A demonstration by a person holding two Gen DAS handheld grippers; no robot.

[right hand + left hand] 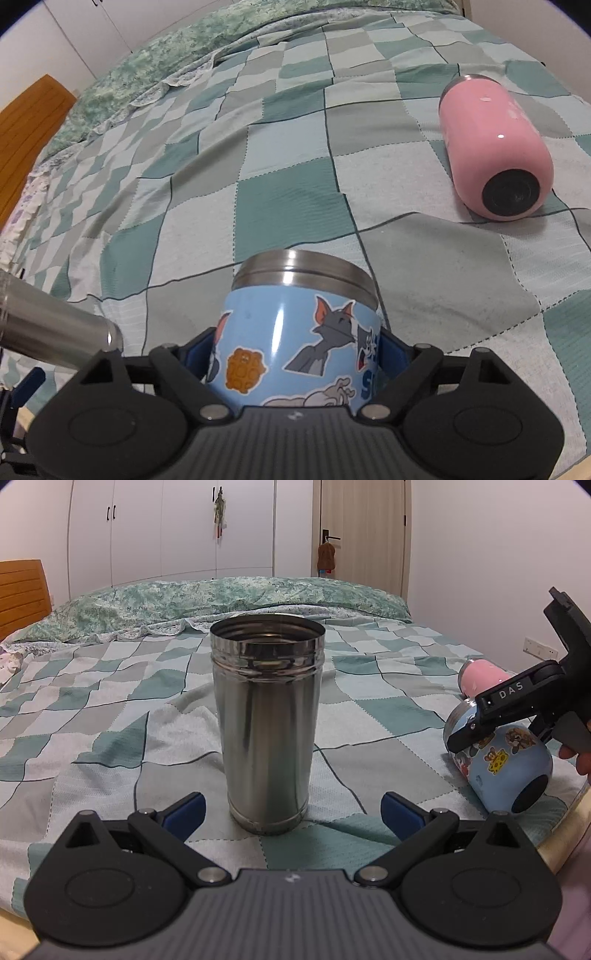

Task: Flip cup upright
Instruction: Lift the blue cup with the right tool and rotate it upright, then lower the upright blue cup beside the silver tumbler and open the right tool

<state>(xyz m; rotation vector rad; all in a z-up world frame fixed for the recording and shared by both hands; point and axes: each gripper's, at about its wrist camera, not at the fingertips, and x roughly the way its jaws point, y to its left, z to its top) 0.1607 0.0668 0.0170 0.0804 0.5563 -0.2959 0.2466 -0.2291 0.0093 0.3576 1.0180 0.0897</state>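
A steel cup stands upright on the bed, mouth up, just beyond my left gripper, which is open and empty with the cup's base between and ahead of its blue pads. The steel cup also shows at the left edge of the right wrist view. A blue cartoon-sticker cup lies on its side, steel rim pointing away. My right gripper has its pads against both sides of it. In the left wrist view the blue cup lies at the right under the right gripper.
A pink cup lies on its side farther right on the checked bedspread; it shows in the left wrist view too. A green quilt is bunched along the far side. The bed's near edge is close.
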